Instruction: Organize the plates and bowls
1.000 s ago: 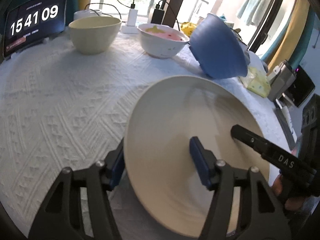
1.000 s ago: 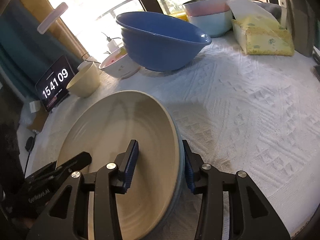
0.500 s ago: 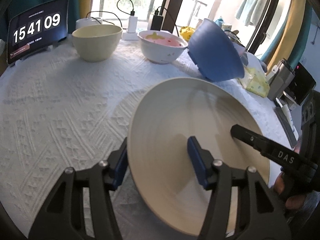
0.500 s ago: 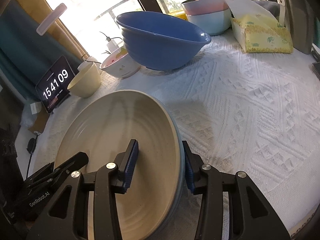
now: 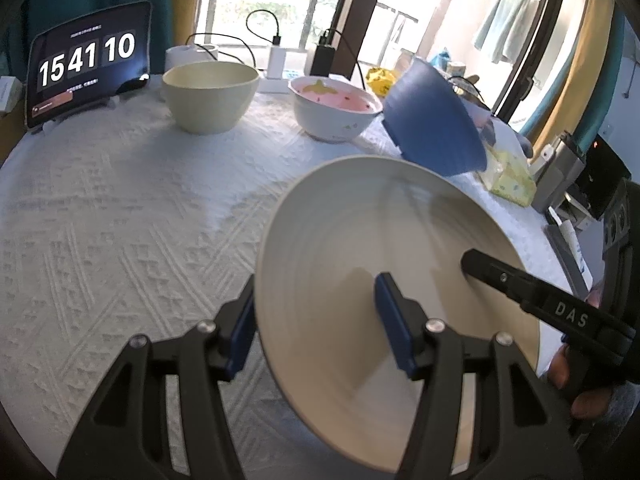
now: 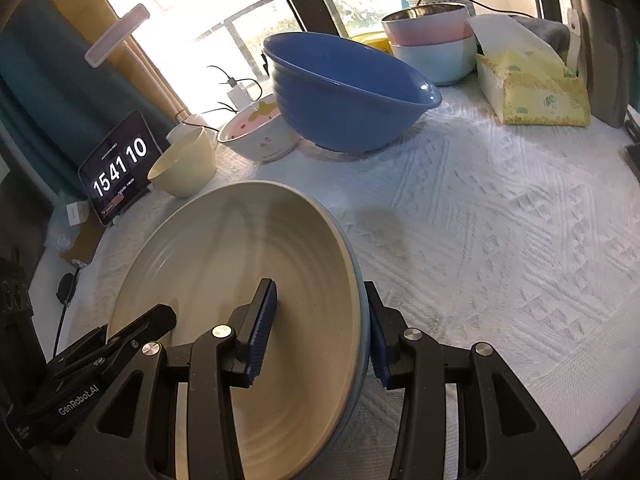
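**A:** What have you got on the left camera?

**Me:** My left gripper (image 5: 320,320) straddles the near rim of the cream plate (image 5: 360,240), one pad inside, one outside under the rim. I can't tell whether the pads actually press. The right gripper (image 5: 520,292) reaches in from the far side. I judge I've got both on it because a plate this wide would tip from one edge.

**A:** And the bowls?

**Me:** Lined up at the back of the table (image 5: 100,220): a yellow bowl (image 5: 210,94), empty from what I see; a white bowl (image 5: 334,110), pink inside with a pattern, nothing loose in it; and a blue bowl (image 5: 434,118), looking tilted by the lens.

**A:** Right camera?

**Me:** The right gripper (image 6: 320,328) brackets the opposite rim of the plate (image 6: 240,280), which is empty and sits low near the table (image 6: 500,240). The inner pad stands off the wall, so I can't call that a firm hold either. A bluish edge shows under the rim; glaze or a second plate, I can't say. The blue bowl (image 6: 344,96) sits upright and empty, and behind it a pink bowl (image 6: 426,26) is nested in a pale blue bowl (image 6: 434,60), beside a tissue pack (image 6: 532,94).
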`<action>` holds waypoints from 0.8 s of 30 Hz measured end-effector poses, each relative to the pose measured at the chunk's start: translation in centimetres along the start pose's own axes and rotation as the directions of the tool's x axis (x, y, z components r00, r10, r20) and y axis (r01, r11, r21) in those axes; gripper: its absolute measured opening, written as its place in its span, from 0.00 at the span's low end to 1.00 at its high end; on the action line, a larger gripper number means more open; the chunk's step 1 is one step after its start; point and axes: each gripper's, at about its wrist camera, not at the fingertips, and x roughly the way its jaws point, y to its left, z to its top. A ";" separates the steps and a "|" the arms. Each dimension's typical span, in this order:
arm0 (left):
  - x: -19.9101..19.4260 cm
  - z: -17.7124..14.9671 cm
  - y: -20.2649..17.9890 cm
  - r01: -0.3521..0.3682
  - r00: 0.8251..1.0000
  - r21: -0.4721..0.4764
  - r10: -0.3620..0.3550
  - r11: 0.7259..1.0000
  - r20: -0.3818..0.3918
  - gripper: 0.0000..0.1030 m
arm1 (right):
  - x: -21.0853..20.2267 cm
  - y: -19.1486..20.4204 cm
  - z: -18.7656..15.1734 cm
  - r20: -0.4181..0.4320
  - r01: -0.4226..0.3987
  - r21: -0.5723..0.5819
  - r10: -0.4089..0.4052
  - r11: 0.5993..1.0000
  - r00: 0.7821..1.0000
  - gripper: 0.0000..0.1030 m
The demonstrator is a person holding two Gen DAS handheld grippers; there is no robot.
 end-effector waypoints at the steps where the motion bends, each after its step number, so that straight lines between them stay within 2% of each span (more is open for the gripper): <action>1: -0.1 0.1 0.1 0.000 1.000 -0.002 0.000 1.000 0.003 0.56 | 0.0 0.1 0.0 0.001 0.000 -0.003 0.000 1.000 1.000 0.44; 24: -2.5 0.6 5.6 -0.005 0.999 -0.092 0.010 0.996 0.053 0.56 | 1.3 6.3 1.3 -0.009 -0.002 -0.103 0.002 0.995 1.000 0.44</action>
